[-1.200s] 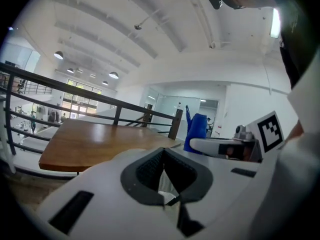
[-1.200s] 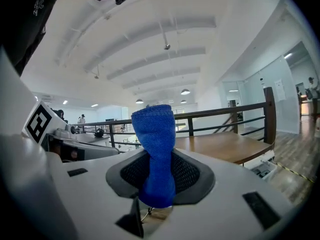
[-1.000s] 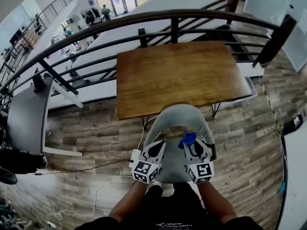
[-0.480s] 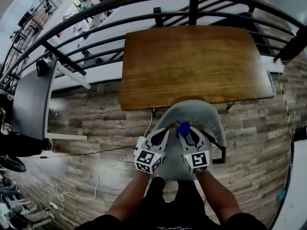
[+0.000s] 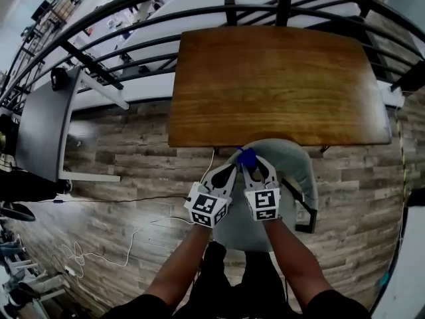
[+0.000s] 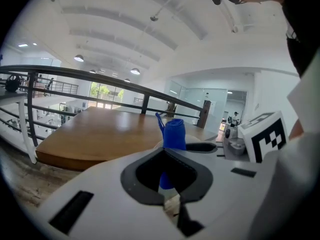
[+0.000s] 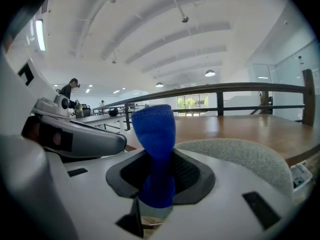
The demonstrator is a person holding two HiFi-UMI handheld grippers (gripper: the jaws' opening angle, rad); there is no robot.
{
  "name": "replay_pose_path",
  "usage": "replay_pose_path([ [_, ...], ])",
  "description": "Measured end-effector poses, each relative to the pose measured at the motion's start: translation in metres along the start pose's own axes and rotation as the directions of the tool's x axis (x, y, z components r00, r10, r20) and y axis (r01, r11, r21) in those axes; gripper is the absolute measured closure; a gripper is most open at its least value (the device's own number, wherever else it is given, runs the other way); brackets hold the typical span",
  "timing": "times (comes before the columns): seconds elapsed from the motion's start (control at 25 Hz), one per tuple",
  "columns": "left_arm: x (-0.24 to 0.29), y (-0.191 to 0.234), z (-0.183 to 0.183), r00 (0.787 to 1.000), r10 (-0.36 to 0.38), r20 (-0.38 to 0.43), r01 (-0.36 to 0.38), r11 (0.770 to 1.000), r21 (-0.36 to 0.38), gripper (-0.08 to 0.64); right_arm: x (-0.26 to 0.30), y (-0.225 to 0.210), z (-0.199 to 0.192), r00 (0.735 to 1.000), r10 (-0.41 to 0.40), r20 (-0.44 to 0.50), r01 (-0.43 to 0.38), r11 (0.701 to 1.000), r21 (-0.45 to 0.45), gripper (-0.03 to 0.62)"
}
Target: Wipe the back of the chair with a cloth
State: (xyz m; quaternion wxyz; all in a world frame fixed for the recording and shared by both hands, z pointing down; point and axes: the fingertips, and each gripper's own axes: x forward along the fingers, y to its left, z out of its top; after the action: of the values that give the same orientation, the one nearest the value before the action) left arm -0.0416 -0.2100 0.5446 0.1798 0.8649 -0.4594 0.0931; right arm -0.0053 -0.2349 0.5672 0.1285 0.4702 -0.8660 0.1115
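Cloth status: blue fabric cloth (image 7: 156, 149), bunched into a roll, is pinched btwn the jaws of the right gripper (image 7: 157, 186), w/ its upper end sticking up past them. In head view the cloth (image 5: 247, 157) sits right at that gripper's (image 5: 251, 169) tips. Grey fabric chair (image 7: 240, 156) shows a curved padded edge just beyond and to the right of the right gripper; can't tell whether the cloth touches it. From above, the rounded chair (image 5: 295, 178) lies under and ahead of both grippers.

Left gripper (image 6: 167, 186) has its jaws closed together w/ nothing clamped; the cloth (image 6: 174, 134) shows just past its tips. In head view the left gripper (image 5: 230, 171) is just beside the right one, tips nearly meeting, marker cubes toward the person.

Brown wooden rectangular desk (image 5: 272, 85) stands ahead of both grippers, beyond the chair. Black metal railing (image 7: 220, 87) runs past the desk's far edge. Wood-plank floor (image 5: 119, 171) spreads out left of the left gripper.
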Motion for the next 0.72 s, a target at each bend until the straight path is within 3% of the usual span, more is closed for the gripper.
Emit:
replay_pose_path([
  [0.2, 0.011, 0.022, -0.015, 0.997, 0.076, -0.035, -0.075, 0.997, 0.011, 0.555, 0.018, -0.008, -0.008, 1.0, -0.008, -0.018, 0.008, 1.0, -0.001, 0.476],
  [0.44, 0.015, 0.026, -0.018, 0.997, 0.074, -0.038, -0.075, 0.997, -0.023, 0.555, 0.018, -0.01, -0.008, 1.0, 0.001, -0.004, -0.002, 1.0, -0.027, 0.476],
  [0.72, 0.026, 0.007, -0.006, 0.999, 0.034, -0.025, -0.034, 0.999, -0.015, 0.555, 0.013, -0.025, -0.007, 1.0, 0.015, -0.008, -0.016, 0.997, -0.081, 0.476],
])
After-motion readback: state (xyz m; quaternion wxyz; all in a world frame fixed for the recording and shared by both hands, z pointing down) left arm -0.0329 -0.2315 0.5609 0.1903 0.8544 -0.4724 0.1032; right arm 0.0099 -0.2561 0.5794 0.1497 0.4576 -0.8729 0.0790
